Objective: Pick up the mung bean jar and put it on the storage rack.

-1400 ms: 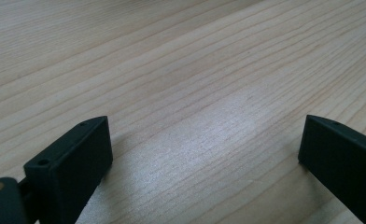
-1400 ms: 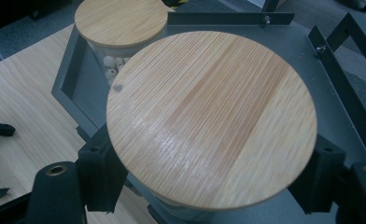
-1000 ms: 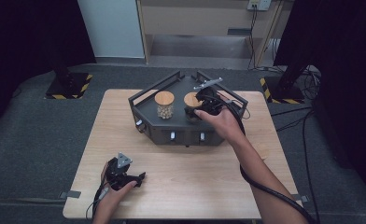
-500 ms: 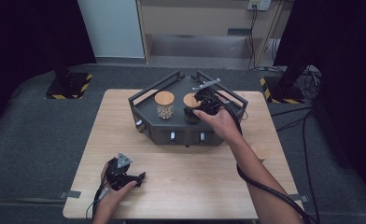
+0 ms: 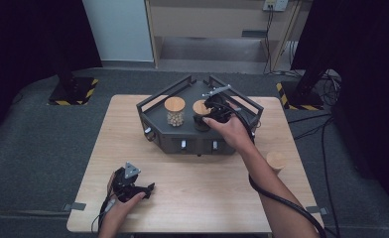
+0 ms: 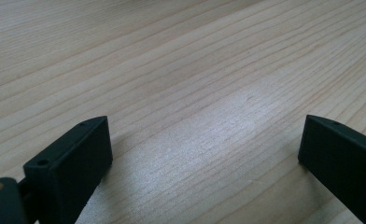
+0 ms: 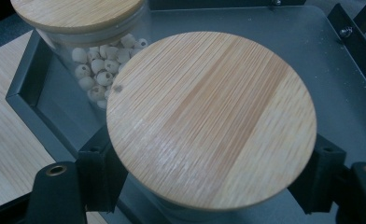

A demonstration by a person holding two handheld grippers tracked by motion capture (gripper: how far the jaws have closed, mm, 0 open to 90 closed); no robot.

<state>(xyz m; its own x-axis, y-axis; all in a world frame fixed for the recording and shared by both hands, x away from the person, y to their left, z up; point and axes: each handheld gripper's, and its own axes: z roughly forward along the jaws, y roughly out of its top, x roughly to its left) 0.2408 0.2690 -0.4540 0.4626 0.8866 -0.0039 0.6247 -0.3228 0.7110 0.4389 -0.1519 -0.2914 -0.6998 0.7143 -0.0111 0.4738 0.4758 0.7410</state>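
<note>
A dark grey metal rack (image 5: 197, 141) stands at the back middle of the wooden table. It holds two glass jars with bamboo lids. The left jar (image 5: 174, 111) (image 7: 97, 65) is filled with pale round beads. My right gripper (image 5: 202, 118) (image 7: 209, 168) reaches into the rack, its jaws pressed on either side of the right jar (image 5: 200, 108) just under its lid (image 7: 209, 116). My left gripper (image 5: 145, 188) (image 6: 204, 144) rests on the table near the front left, jaws wide apart, with bare wood between them.
A bamboo-topped round thing (image 5: 276, 160) sits near the table's right edge, beside my right forearm. The rack has raised rails (image 5: 162, 94) around its tray. Cables trail off the table at the front.
</note>
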